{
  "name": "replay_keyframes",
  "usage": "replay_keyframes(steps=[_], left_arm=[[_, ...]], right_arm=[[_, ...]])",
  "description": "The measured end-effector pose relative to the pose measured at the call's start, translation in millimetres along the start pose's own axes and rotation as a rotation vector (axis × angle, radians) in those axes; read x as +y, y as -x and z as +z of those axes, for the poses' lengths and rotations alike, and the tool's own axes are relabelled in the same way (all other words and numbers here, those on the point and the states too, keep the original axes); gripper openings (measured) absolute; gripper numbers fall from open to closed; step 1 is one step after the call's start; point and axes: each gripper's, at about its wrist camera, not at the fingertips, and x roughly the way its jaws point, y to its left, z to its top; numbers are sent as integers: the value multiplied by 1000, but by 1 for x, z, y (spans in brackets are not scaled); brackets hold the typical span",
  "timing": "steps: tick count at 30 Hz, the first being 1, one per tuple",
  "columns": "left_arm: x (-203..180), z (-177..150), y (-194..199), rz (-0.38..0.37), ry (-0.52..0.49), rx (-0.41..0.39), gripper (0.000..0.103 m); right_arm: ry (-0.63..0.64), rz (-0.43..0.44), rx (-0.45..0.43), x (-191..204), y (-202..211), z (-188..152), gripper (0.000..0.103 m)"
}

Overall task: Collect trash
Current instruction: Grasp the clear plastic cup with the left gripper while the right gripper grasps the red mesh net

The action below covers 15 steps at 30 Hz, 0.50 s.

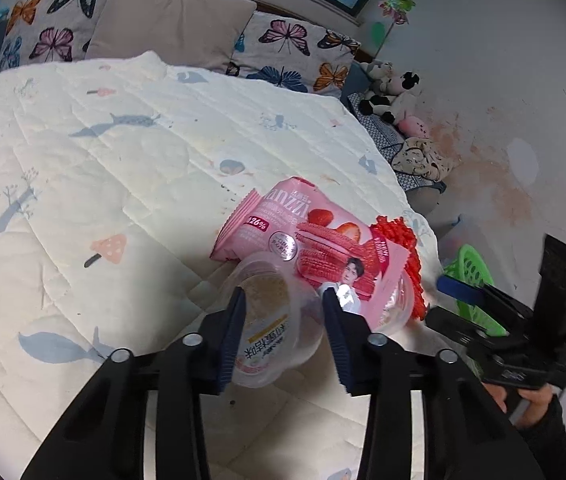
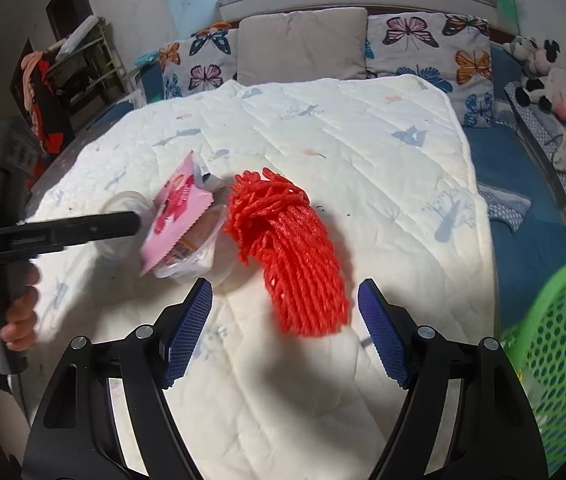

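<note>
A clear plastic cup (image 1: 271, 320) with a yellow-white label lies on the white quilt. My left gripper (image 1: 283, 300) has its blue fingers on both sides of the cup and is shut on it. A pink strawberry biscuit wrapper (image 1: 303, 236) rests on a second clear cup (image 1: 397, 308); the wrapper also shows in the right wrist view (image 2: 175, 216). A red foam net (image 2: 291, 248) lies on the quilt beside them. My right gripper (image 2: 285, 316) is open, with the near end of the net between its fingers. The green perforated basket (image 2: 563, 356) stands to the right.
The quilt (image 2: 363, 160) covers the bed, with butterfly and beige pillows (image 2: 303, 44) at the head. Stuffed toys (image 2: 539, 76) and clothes lie on a bench at the right. A cluttered rack (image 2: 71, 76) stands at the left.
</note>
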Motion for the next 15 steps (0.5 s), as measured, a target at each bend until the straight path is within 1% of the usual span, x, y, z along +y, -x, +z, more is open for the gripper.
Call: replay_keyframes(steps=[1,4,8,12,15], left_arm=[[-1,0,1,-2,-5,0,31],[-4,-1,6,-6,-23,-3,24],[-6,-2,11,-3,-34,-11,22],[-8,-3,13,-3,-39,-12,19],[-11,-4,16,1,-47,-15,18]], right_arm=[[5,-5,4,-1,-4,1,73],[16,-3,16,-2,-16,4,69],[24,-2,26,-3,-25,6,61],[14,-12,36,-5,-31,4,47],[-1,-17,32,-6,-30,2,40]])
